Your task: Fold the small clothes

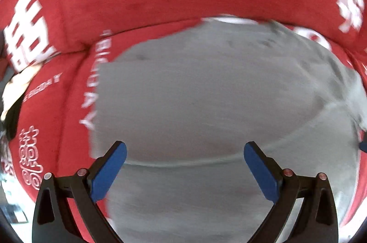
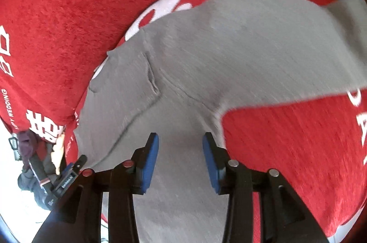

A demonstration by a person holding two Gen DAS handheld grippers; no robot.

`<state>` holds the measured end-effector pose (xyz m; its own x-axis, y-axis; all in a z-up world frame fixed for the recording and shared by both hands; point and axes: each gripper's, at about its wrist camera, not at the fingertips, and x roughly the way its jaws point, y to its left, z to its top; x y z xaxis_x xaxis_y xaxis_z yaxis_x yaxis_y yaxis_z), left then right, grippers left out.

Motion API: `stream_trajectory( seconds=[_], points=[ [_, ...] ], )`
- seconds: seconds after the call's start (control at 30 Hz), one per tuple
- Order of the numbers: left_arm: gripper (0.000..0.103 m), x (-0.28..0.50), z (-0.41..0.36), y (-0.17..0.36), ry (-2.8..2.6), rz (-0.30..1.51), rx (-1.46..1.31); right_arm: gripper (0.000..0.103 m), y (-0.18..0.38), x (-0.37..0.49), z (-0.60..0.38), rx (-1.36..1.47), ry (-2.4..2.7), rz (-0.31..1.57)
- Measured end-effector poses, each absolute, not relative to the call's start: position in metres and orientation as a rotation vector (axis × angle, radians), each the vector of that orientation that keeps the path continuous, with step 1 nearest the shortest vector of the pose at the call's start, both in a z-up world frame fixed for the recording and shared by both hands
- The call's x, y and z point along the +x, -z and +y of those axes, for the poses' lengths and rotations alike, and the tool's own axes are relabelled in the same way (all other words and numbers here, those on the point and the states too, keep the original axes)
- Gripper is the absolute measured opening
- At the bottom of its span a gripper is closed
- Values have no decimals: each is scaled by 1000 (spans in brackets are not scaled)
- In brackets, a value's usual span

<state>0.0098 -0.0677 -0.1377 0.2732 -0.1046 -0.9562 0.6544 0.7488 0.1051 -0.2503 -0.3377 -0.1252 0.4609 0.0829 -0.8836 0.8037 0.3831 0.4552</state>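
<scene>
The grey garment (image 2: pixel 229 54) lies flat on the red cushion (image 2: pixel 57 24), under both my grippers; its long strip runs away to the right of my right gripper (image 2: pixel 180 160), which stands half-open and empty, my left gripper (image 1: pixel 185 169) wide.

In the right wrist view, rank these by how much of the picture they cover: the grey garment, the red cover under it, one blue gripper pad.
1. and 2. red cover and grey garment: too alike to rank.
3. blue gripper pad: smallest, although nearest the camera.
</scene>
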Motion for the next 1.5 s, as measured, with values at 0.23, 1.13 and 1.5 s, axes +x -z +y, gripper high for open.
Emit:
stream_trajectory(
  seconds=[0.23,1.13,1.5],
  points=[
    [103,-52,-128,145,695,1290,560,44,126,-300,-346,1157,569,962],
    [103,-152,-248,147,854,1350,548,47,136,-508,-482,1457,905,429],
    [103,-148,-242,139,848,1347,506,8,143,-485,-495,1703,735,178]
  ],
)
